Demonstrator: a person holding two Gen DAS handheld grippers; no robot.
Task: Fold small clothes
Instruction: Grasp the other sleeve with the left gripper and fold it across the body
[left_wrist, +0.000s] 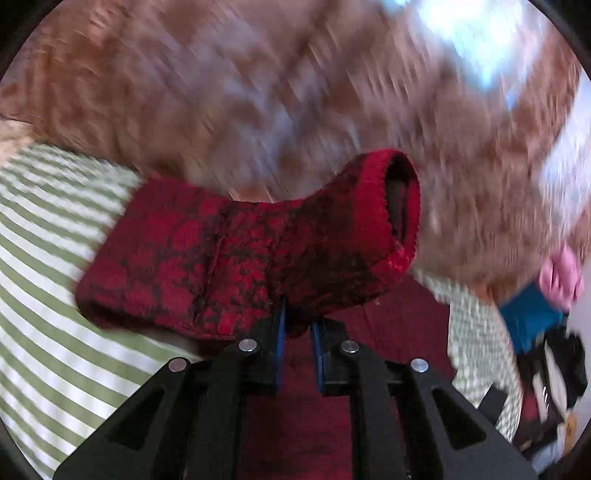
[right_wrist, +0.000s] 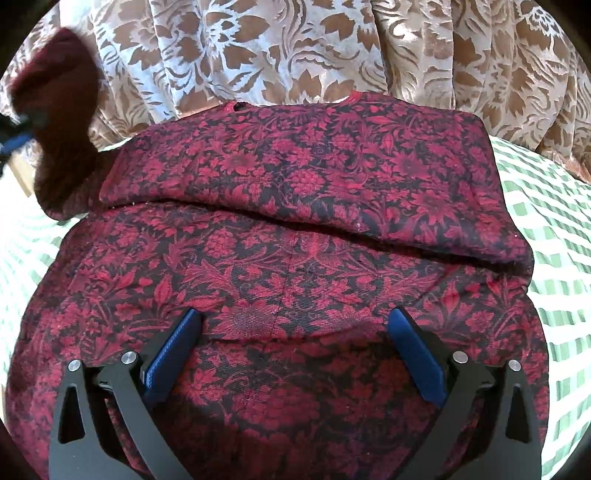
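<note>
Gripping one sleeve (left_wrist: 251, 254) of the red floral garment (right_wrist: 295, 236), our left gripper (left_wrist: 297, 325) has its blue pads nearly together with the cloth pinched between them. The sleeve hangs across the left wrist view from 9 o'clock to 2 o'clock, its open cuff (left_wrist: 400, 206) turned toward the camera at 2 o'clock. The sleeve blocks most of what lies straight ahead of the left fingers.

In the right wrist view our right gripper (right_wrist: 295, 332) has its jaws spread wide, holding nothing, its blue pads (right_wrist: 173, 354) resting on or just above the garment's body; we cannot tell which. The garment lies on the green-and-white checked bedsheet (right_wrist: 546, 229), a fold ridge running across it from 9 to 3 o'clock. At 10 o'clock in this view the lifted sleeve appears dark and blurred, raised off the sheet.

Surroundings: a brown-and-white leaf-patterned curtain (right_wrist: 295, 48) stands behind the bed at 12 o'clock, badly blurred in the left view. At 4 o'clock in the left view we note a blue item (left_wrist: 532, 314), a pink item (left_wrist: 559, 277) and dark clutter (left_wrist: 554, 376), too smeared to identify.
</note>
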